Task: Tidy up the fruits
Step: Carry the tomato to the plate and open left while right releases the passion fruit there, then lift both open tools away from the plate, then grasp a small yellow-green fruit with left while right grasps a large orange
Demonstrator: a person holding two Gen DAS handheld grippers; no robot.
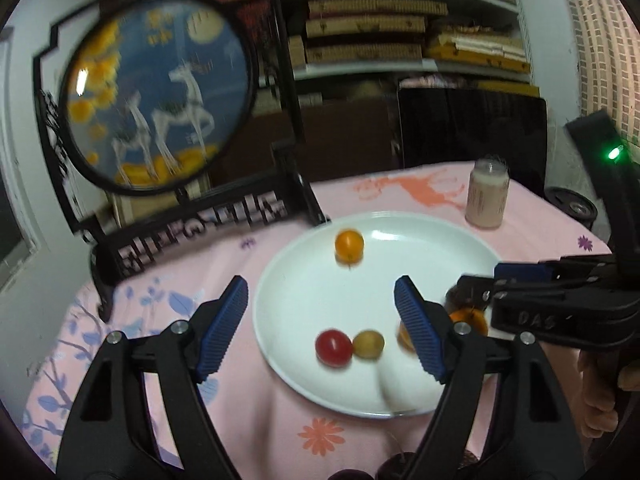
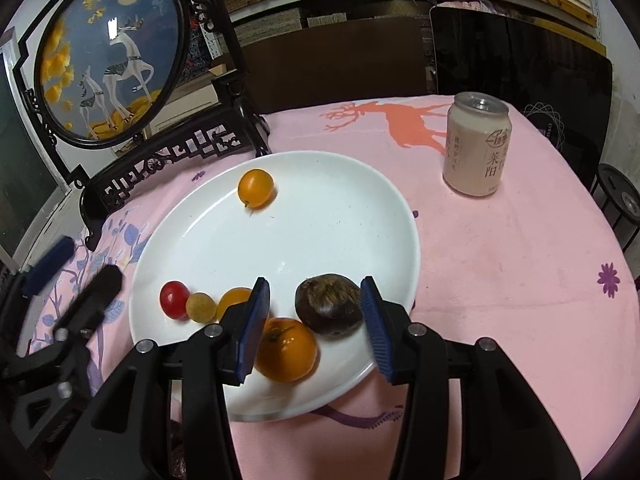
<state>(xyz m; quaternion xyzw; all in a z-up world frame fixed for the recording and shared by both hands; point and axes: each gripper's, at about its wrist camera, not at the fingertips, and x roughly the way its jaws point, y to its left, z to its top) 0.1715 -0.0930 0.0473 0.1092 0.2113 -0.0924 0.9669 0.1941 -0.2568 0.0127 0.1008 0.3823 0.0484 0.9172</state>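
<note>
Plate (image 2: 360, 184): white, round, on the pink floral cloth (image 2: 520, 280) that covers the tabletop.
Far fruit: one small orange fruit (image 2: 256, 188) sits alone near the plate's far rim.
Near-left row: red cherry tomato (image 2: 174, 299), yellow-green fruit (image 2: 200, 307) and a small orange fruit (image 2: 234, 298) lie side by side, touching, on the plate.
Near-right pair: a larger orange fruit (image 2: 290, 350) and a dark brown fruit (image 2: 330, 304) lie close together on the plate's near side.
Right gripper (image 2: 316, 324): spread wide above the plate's near rim; the dark brown fruit lies between the blue pads (image 2: 376, 320), not pinched; the left pad overlaps the larger orange fruit.
Left gripper (image 1: 320, 320): spread apart and empty, over the plate's left side; motion blur softens this view.
Can (image 2: 476, 144): pale drink can, upright on the cloth, well apart from the plate.
Screen (image 2: 108, 56): round deer picture in a black carved stand, at the tabletop's far left.
</note>
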